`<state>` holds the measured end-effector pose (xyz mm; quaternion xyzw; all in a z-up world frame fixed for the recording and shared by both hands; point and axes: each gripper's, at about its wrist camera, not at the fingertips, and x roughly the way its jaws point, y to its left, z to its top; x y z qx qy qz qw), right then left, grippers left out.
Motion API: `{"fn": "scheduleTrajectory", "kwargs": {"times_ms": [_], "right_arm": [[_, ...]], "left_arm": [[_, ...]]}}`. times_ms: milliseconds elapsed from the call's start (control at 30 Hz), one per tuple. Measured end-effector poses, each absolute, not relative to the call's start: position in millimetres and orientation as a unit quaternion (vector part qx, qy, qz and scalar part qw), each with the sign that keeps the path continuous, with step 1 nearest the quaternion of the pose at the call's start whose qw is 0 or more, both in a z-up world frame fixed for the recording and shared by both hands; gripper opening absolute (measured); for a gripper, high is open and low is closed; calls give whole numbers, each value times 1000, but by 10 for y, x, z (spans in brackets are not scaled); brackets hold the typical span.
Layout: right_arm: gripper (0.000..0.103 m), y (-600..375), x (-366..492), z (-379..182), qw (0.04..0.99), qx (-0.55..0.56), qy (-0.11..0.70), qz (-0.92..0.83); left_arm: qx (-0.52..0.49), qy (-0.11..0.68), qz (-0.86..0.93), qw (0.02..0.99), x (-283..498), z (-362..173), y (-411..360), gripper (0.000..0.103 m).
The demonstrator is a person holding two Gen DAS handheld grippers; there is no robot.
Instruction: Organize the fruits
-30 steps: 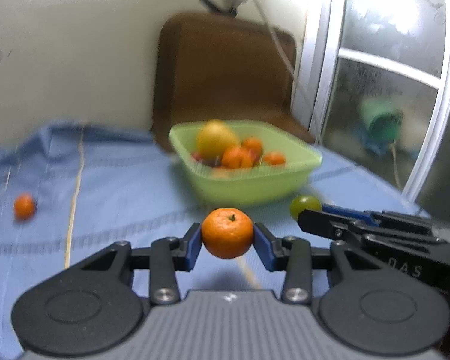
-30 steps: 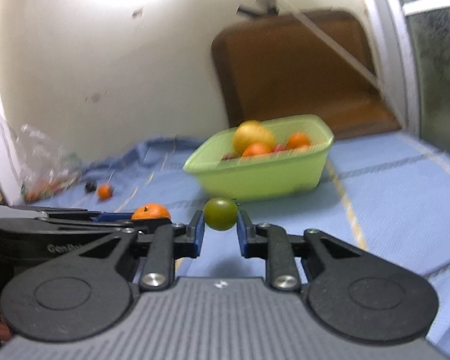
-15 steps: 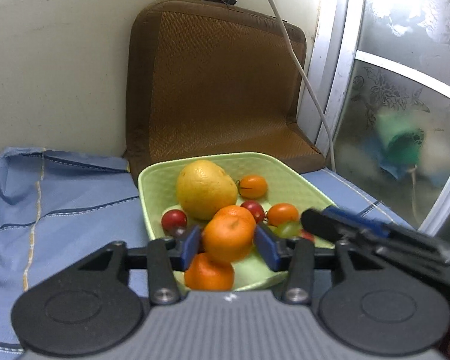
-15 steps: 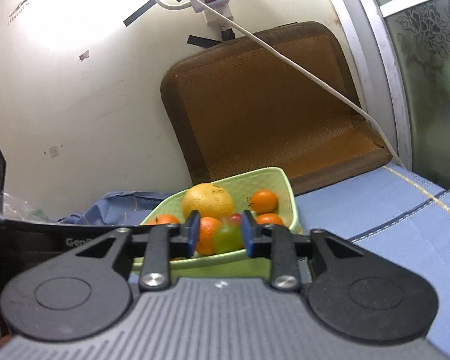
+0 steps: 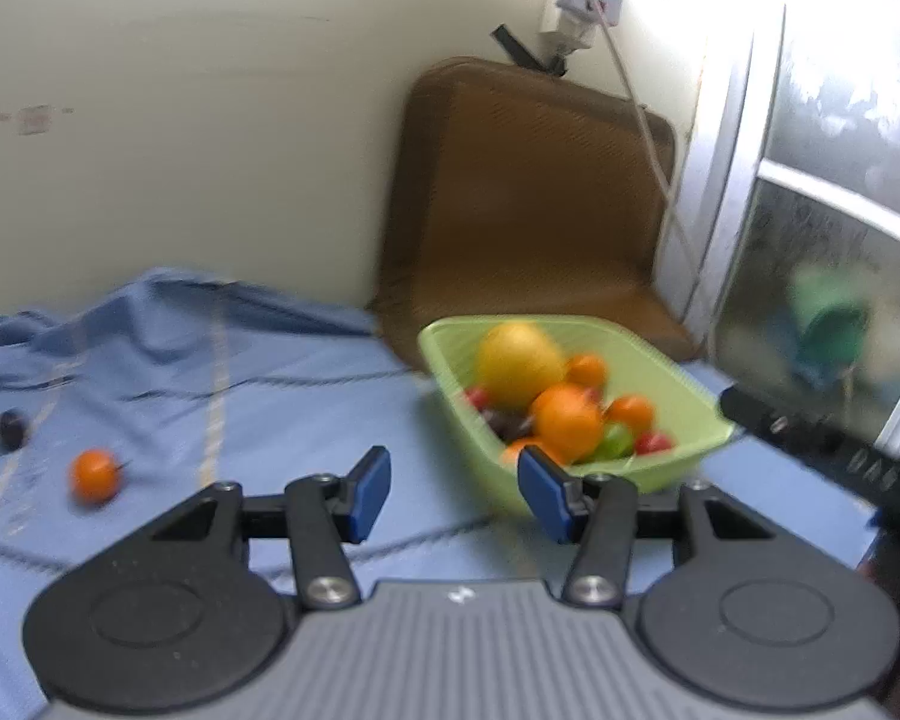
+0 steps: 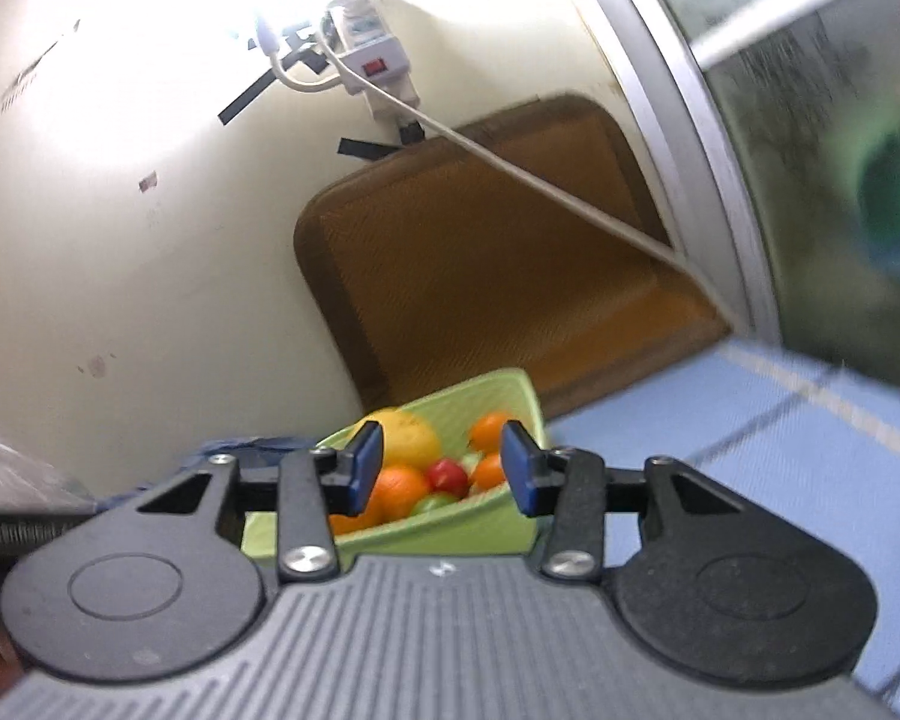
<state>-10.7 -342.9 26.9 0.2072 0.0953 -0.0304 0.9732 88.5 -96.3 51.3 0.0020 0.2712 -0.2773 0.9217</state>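
Left gripper (image 5: pixel 453 495): standing with blue pads (image 5: pixel 371 492) spread wide apart, gripping nothing, hovering above the blue cloth (image 5: pixel 306 396) just short of the bowl.
Right gripper (image 6: pixel 443 471): likewise gaping, blue pads (image 6: pixel 519 468) apart with nothing between them, pointing at the bowl from close by; also showing as a dark bar at the right edge of the left view (image 5: pixel 822 450).
Green bowl (image 5: pixel 672 378): sitting on the cloth in front of the brown cushion (image 5: pixel 528 198), holding the gathered fruit.
Fruit in bowl: large yellow citrus (image 5: pixel 519 363) lying at the back, orange mandarin (image 5: pixel 567 420) resting in front of it, smaller oranges, red tomatoes (image 6: pixel 447 477) and a green fruit (image 5: pixel 615 441) crowding around.
Fruit outside bowl: small orange (image 5: pixel 94 476) lying on the cloth well to the left, dark plum-like fruit (image 5: pixel 11 429) sitting further left of it.
Surroundings: power strip (image 6: pixel 378 66) hanging on the cream wall, white cable (image 6: pixel 546 186) trailing across the cushion, frosted window (image 5: pixel 840 228) standing at right.
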Motion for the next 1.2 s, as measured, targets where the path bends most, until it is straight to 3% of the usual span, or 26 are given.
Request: {"fn": "scheduleTrajectory", "kwargs": {"times_ms": [700,1200], "right_arm": [[47,-2103,-386,123,961,141,220,87],[47,-1457,134,150,950,92,264,140]], "left_arm": [[50,266,-147,951,470,127,157,54],[-42,291,-31,955,1117,85,1133,54]]}}
